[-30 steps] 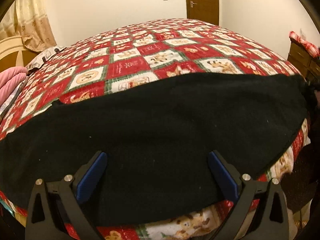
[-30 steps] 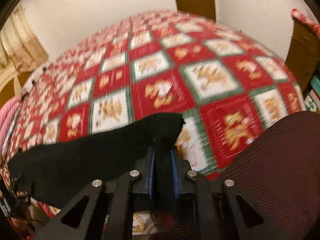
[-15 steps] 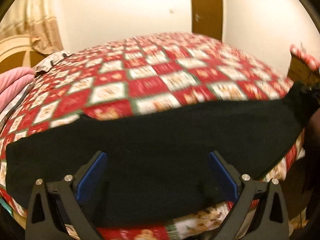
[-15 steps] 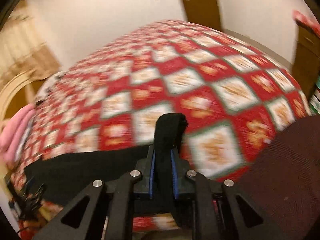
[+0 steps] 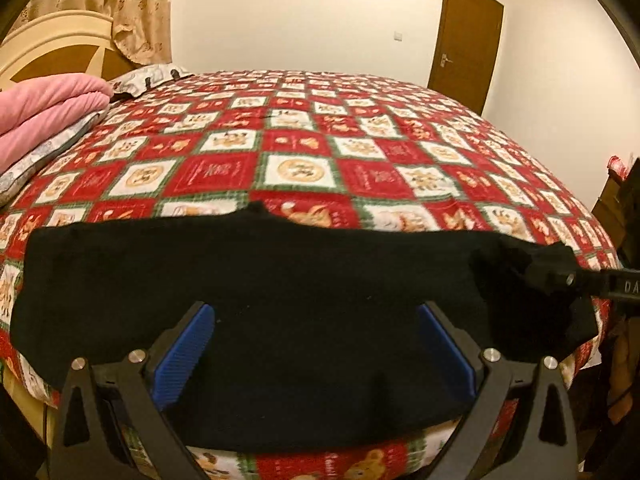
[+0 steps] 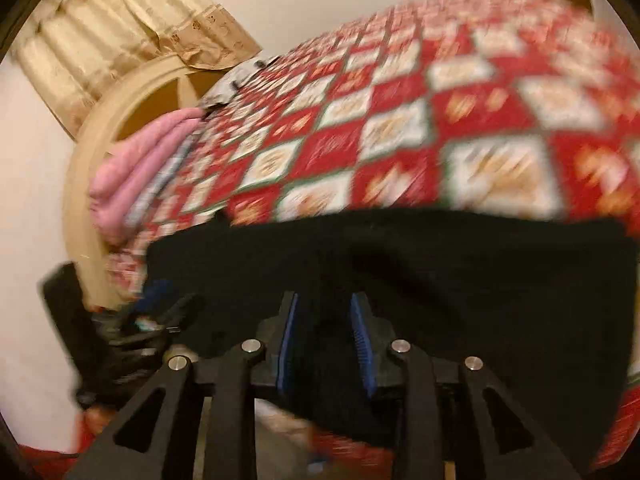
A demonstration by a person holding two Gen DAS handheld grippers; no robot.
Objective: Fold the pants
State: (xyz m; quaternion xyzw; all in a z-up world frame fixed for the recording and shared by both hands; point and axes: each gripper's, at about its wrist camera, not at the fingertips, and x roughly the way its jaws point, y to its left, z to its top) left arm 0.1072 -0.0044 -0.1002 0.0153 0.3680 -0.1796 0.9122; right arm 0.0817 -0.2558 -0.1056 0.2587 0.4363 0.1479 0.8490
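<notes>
One pair of black pants (image 5: 280,280) lay across the near edge of one bed (image 5: 304,136). Two grippers were in view — the left gripper (image 5: 312,344), with two blue-padded fingers (image 5: 182,354), and the right gripper (image 6: 324,340), likewise with two. One folded pink blanket (image 5: 44,108) sat at the head end, beside one patterned pillow (image 5: 148,78). There was one headboard (image 5: 52,46), one curtain (image 5: 132,4) and one brown door (image 5: 466,40) — nothing else could be counted with certainty.

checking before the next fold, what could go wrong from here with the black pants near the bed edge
The right gripper has just been opening with cloth between its pads, so that end may drop unevenly. The pants lie along the quilt edge and might slide off. The left gripper is open, holding nothing down.
</notes>
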